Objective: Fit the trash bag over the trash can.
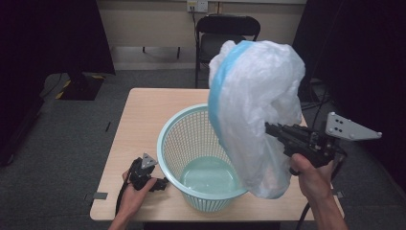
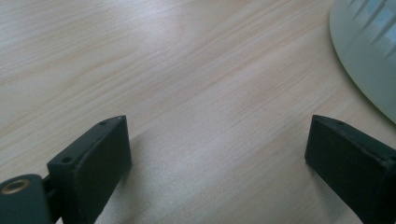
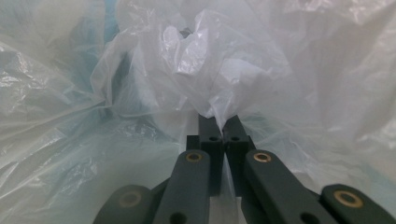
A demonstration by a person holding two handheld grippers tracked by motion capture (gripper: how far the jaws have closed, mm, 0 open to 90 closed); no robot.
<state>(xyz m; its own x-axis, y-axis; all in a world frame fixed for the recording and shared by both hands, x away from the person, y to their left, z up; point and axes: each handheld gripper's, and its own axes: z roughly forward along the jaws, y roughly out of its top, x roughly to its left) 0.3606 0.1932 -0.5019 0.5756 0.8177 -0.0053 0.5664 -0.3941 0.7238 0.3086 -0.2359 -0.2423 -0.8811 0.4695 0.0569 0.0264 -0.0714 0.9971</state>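
right tool [image 1: 269,127] clamped on a fold of the plastic bag [image 1: 256,110], held above the basket [image 1: 191,143] toward 3 o'clock; left tool [image 1: 162,183], jaws apart, rests at 8 o'clock on the surface [image 1: 139,110]; the thin film could slip or tear if tugged.

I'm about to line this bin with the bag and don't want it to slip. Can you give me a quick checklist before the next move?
1. Right claw shut on the plastic bag: ok, jaws closed with film pinched between them.
2. Bag lifted free of the basket: cannot tell; in the high view its lower end overlaps the basket rim.
3. Bag mouth open: not ok, it hangs bunched and crumpled.
4. Basket upright on the table: ok.
5. Left claw ready to help: ok, jaws open over bare tabletop beside the basket, holding nothing.
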